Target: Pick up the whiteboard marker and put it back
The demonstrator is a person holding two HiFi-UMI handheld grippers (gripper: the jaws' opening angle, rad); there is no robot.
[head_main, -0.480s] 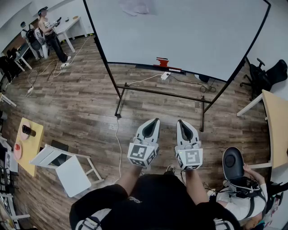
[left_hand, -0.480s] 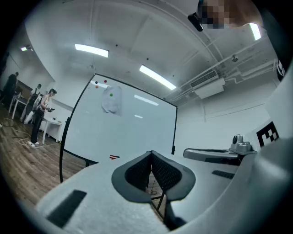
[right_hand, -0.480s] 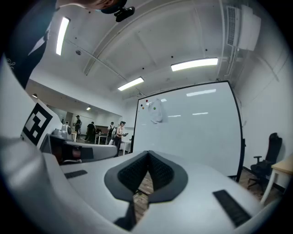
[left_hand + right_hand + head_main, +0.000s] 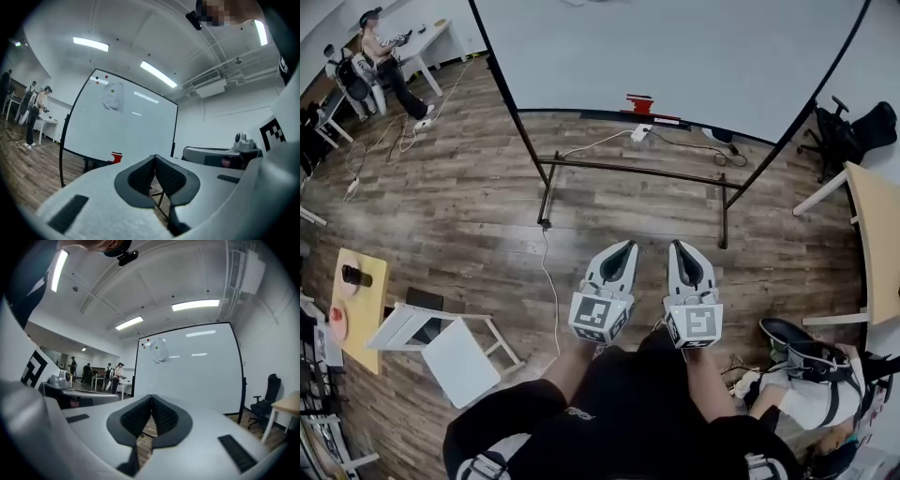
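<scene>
Both grippers are held level, side by side in front of the person's torso, pointing at the whiteboard (image 4: 675,47).

- left gripper (image 4: 622,247): jaws together, pads meeting at the tip, nothing between them. Its own view (image 4: 155,157) confirms this.
- right gripper (image 4: 679,246): the same, jaws closed on nothing (image 4: 151,397).
- The two grippers are just beside each other and not touching. Both are well apart from the board.

Whiteboard marker: I can't pick it out for sure. The only candidate is a red item (image 4: 639,103) on the whiteboard's bottom edge, near the middle of that edge. It also shows in the left gripper view (image 4: 116,157), low on the board. It is too small to tell whether it is a marker, an eraser or a holder.

Board details:
- A few small magnets (image 4: 97,79) sit near its top left corner.
- A pale smudge or sheet (image 4: 114,97) is just below them, and also shows in the right gripper view (image 4: 159,350).
- The board stands on a black frame stand (image 4: 633,171) on the wood floor (image 4: 469,216).
- A white power strip (image 4: 639,133) with a cable lies on the floor under the bottom edge.

Surroundings:
- yellow table (image 4: 367,314) at the left
- black office chair (image 4: 862,141) at the right
- a seated person (image 4: 806,389) at the lower right
- other people (image 4: 380,52) at the far top left
</scene>
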